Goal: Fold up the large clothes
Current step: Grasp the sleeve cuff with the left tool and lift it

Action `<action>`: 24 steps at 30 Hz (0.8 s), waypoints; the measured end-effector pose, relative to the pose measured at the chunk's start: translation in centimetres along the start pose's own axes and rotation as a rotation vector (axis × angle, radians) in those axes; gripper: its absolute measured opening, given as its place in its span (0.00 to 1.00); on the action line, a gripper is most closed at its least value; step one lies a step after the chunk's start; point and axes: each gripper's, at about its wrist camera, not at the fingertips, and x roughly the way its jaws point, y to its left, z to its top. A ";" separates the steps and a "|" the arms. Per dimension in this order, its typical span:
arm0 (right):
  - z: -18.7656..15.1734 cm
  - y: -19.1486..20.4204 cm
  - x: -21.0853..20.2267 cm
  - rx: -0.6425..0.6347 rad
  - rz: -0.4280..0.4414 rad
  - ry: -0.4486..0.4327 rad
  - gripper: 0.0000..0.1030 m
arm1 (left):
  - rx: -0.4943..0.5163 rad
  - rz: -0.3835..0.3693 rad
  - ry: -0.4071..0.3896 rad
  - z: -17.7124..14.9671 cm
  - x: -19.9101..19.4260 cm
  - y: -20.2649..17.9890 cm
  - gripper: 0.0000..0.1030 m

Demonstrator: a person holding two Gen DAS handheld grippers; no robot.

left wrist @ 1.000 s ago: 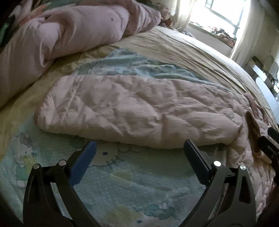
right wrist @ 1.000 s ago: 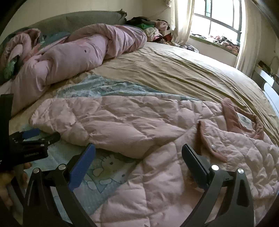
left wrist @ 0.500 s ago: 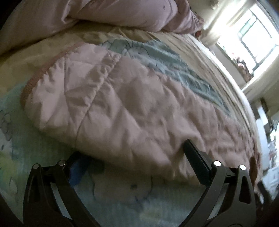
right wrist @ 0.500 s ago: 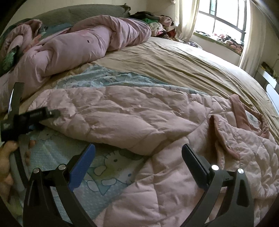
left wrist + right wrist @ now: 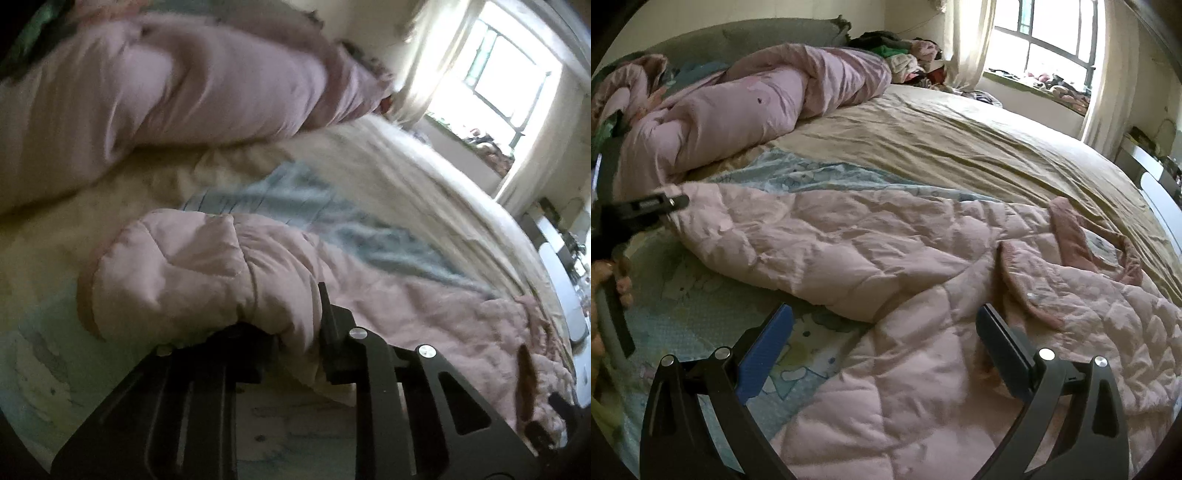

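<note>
Pink padded jacket (image 5: 886, 258): spread on the bed beside the rolled duvet (image 5: 757, 107). My left tongs (image 5: 295, 332) have just closed, pinching its sleeve end; my right tongs (image 5: 882, 343) gape empty over its body. Risk: slippery padding slides free when lifted.

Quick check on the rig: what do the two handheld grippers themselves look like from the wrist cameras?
Both are black frames with triangular cut-outs and silver screw heads. The right gripper has flat rectangular fingers, one bright blue, the other darker blue-grey. The left gripper shows only black parts here; its pad colours are hidden. No cables or sleeves visible.
</note>
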 end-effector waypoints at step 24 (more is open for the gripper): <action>-2.5 -15.4 -12.9 0.227 -0.102 -0.156 0.96 | 0.370 -0.270 -0.195 0.6 -14.3 -23.6 0.09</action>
